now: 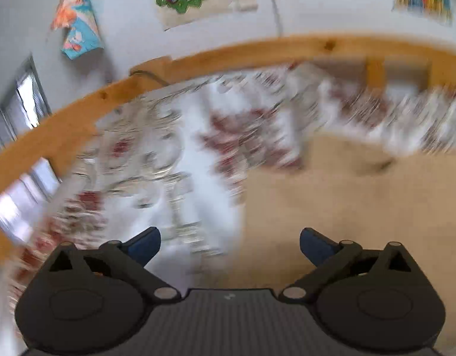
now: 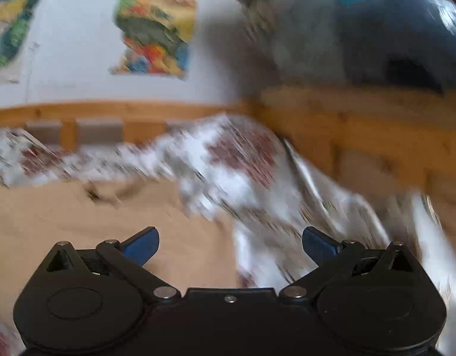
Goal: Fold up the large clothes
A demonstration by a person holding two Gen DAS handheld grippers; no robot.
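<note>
A large white cloth with dark red flower print [image 1: 174,160] lies spread and rumpled over a tan mattress [image 1: 346,207]; it also shows in the right wrist view [image 2: 242,163]. Both views are motion-blurred. My left gripper [image 1: 230,243] is open and empty, above the cloth's near edge where it meets the tan surface. My right gripper [image 2: 230,243] is open and empty, above the tan mattress [image 2: 79,213] and the cloth's edge at the right.
A wooden bed rail [image 1: 228,53] curves along the far side and continues as a wooden headboard [image 2: 361,130] at the right. Posters [image 2: 156,29] hang on the white wall. A grey-blue bundle [image 2: 361,29] sits on top of the headboard.
</note>
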